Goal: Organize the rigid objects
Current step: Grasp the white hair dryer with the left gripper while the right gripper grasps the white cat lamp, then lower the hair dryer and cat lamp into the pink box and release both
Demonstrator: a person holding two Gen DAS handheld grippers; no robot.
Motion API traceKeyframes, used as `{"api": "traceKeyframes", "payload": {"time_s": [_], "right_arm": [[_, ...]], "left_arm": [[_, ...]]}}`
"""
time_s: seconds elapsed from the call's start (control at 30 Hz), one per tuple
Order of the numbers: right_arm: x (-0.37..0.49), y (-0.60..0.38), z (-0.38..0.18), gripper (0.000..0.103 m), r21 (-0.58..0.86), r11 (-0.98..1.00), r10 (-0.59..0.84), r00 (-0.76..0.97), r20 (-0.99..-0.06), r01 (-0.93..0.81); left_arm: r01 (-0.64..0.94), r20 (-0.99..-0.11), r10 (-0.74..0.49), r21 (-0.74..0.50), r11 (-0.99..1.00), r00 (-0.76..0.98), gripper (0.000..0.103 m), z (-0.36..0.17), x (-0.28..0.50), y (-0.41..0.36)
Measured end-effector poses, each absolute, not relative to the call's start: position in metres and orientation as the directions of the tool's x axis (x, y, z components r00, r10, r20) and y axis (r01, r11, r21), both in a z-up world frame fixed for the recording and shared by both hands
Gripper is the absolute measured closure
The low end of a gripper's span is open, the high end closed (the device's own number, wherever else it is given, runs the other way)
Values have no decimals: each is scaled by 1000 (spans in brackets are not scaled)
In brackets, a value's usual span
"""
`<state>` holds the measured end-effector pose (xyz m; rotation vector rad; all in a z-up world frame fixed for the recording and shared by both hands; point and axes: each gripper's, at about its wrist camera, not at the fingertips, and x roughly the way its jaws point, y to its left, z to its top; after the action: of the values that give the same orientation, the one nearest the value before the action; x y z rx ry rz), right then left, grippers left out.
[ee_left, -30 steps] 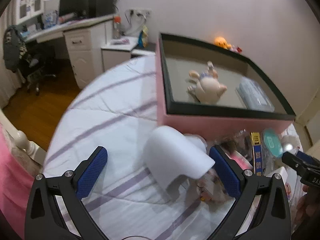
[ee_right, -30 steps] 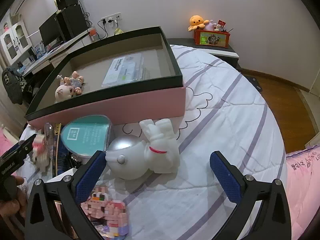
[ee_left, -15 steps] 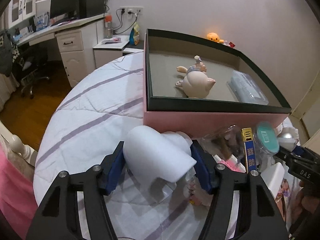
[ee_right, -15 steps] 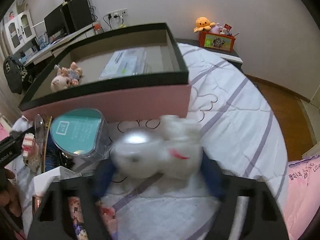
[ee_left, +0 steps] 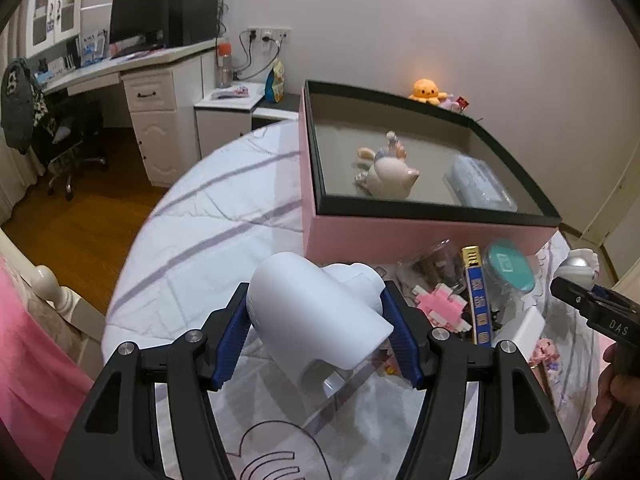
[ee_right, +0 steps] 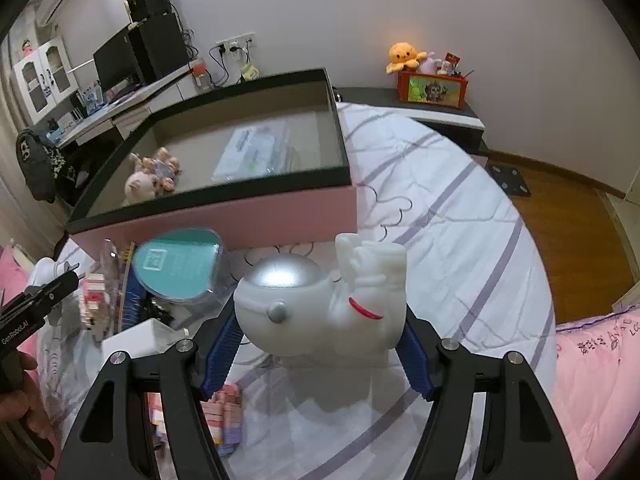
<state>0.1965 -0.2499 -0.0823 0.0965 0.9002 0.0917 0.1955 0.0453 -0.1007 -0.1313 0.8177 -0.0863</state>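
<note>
**Both claws loaded, box ahead**

My left gripper (ee_left: pixel 320 336) is closed around a white cylindrical object (ee_left: pixel 316 320), blue pads pressing its two sides. It looks like a rounded plastic housing (I cannot tell exactly what it is). It sits lifted above the striped bed cover (ee_left: pixel 208 232), short of the pink box (ee_left: pixel 400 236).

My right gripper (ee_right: pixel 320 344) is clamped on a white astronaut figure (ee_right: pixel 324 308), silver helmet to the left, raised arm pointing toward the box. A red stripe marks its body. It too is off the bedding.

The pink box, black-rimmed, stands open just beyond both loads. Inside it: a pale pig-like figurine (ee_left: pixel 386 174) on the left part of the floor and a clear packet (ee_left: pixel 480 186) toward the right, well apart.

Clutter against the box's near wall: a teal-lidded clear case (ee_right: pixel 178 266), a blue and gold stick (ee_left: pixel 478 300), pink block figure (ee_left: pixel 440 306), small white box (ee_right: pixel 138 340).

Orange plush octopus (ee_right: pixel 404 56) on the far shelf.
</note>
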Motion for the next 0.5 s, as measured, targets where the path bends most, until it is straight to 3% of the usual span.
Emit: {"api": "traceKeyframes", "payload": {"time_s": [0.5], "right_arm": [[210,-229,-31,32,136,981,194,688,-699,-139]], "left_arm": [[83,-618,-168,-165,983,768,39,-36,208,41]]}}
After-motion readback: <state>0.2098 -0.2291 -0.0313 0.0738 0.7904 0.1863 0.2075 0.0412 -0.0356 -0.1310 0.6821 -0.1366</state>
